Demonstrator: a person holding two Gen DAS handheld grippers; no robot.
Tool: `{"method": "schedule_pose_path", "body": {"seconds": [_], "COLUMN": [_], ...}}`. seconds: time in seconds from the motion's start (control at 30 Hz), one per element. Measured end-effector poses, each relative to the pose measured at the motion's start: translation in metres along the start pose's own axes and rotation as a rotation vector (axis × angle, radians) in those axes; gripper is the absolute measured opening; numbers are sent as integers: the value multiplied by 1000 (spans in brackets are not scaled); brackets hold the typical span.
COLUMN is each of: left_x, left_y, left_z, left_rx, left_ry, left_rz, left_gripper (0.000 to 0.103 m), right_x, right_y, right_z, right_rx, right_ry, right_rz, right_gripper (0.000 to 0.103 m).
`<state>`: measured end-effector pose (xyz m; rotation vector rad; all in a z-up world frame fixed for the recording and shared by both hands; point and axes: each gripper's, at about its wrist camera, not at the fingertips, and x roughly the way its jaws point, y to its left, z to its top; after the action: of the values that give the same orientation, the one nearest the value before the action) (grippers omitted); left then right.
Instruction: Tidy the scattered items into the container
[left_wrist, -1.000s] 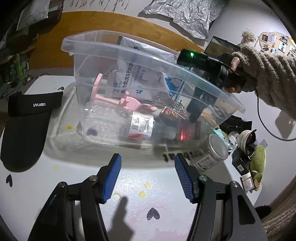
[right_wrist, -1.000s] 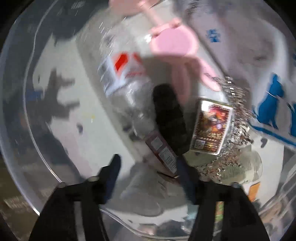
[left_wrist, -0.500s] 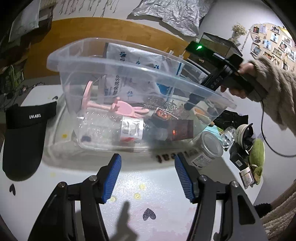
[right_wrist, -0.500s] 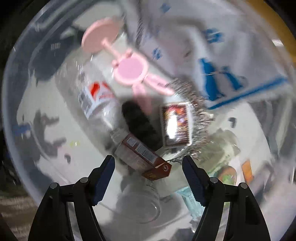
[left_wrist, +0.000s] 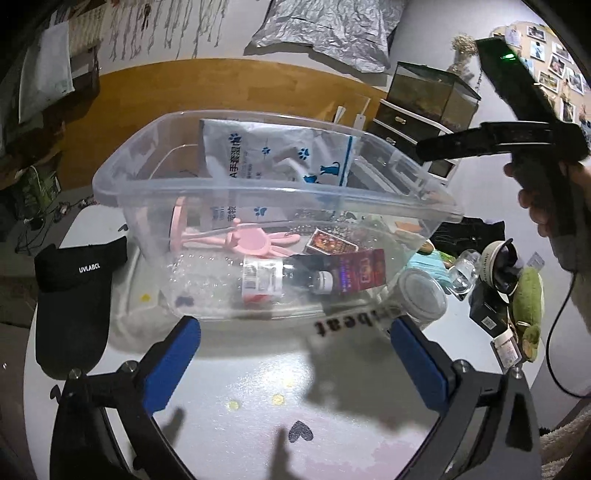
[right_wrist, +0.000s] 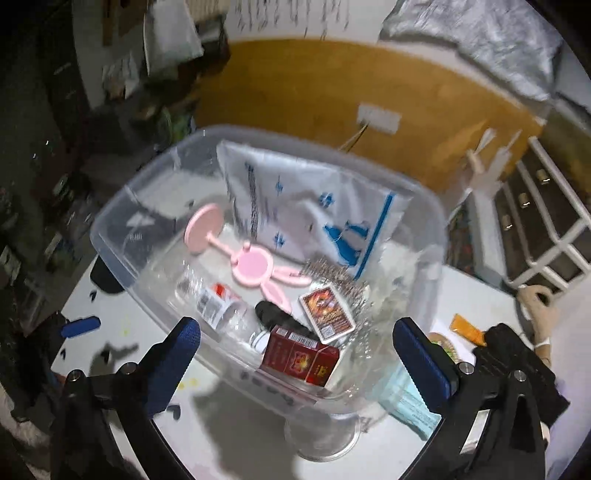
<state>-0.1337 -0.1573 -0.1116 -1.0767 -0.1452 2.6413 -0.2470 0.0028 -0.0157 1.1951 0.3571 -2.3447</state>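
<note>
A clear plastic bin (left_wrist: 258, 184) stands on the white table. In it lie a pink phone stand (left_wrist: 251, 240), a plastic bottle (left_wrist: 236, 280), a red box (right_wrist: 299, 358), a card pack (right_wrist: 327, 312) and a white pouch with blue paw prints (left_wrist: 266, 151). My left gripper (left_wrist: 291, 343) hovers over the table in front of the bin, jaws opening, nothing between them. My right gripper (right_wrist: 295, 332) hangs above the bin's near wall, jaws opening and empty. In the left wrist view a hand holds it at the upper right, clear of the bin.
A black visor cap (left_wrist: 74, 288) lies left of the bin. To its right crowd a glass jar (left_wrist: 421, 295), a small clear bottle (left_wrist: 461, 269), a black box (left_wrist: 487, 314), a green plush toy (left_wrist: 530, 306) and a teal pack (right_wrist: 413, 406). A drawer unit (right_wrist: 546, 229) stands behind.
The right gripper has lifted out of the bin and drawn back above its rim. Both grippers' jaws stand much wider. The left gripper has risen a little.
</note>
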Motion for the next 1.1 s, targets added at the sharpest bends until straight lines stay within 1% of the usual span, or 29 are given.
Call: {"method": "schedule_pose_path", "body": {"seconds": [0.1,0.23,0.37,0.47,0.57,0.73,0.83,0.97,1.1], "left_x": [-5,-12,-23,-29,-36,-46,-51,-55,-61], "left_y": [-7,-16,-24,-30,-37,-51,-61,-75,-87], "left_z": [1,3,3,4,3,1,-1,-4,-8], "left_rx": [10,17,27,39,39,41,52,73,77], "left_ry": [-12,-35,-75,-91,-93,-102,-101,-106,-113], "left_rz": [8,34,67,88,83,91,93,108,118], "left_gripper": [103,103,103,103,103,103,103,103,103], "right_x": [-24,-61,-88,-101,-116,-133,-138,-143,-147], "right_y": [3,4,4,7,7,7,5,-1,-9], "right_z": [-11,-33,-62,-80,-100,-127,-143,-165,-186], "right_rx": [37,120,208,224,281,338,355,407,458], "right_ry": [-84,-253,-380,-381,-390,-397,-393,-384,-379], "right_rz": [-40,-110,-123,-150,-167,-231,-236,-227,-250], "right_gripper": [103,103,103,103,103,103,103,103,103]}}
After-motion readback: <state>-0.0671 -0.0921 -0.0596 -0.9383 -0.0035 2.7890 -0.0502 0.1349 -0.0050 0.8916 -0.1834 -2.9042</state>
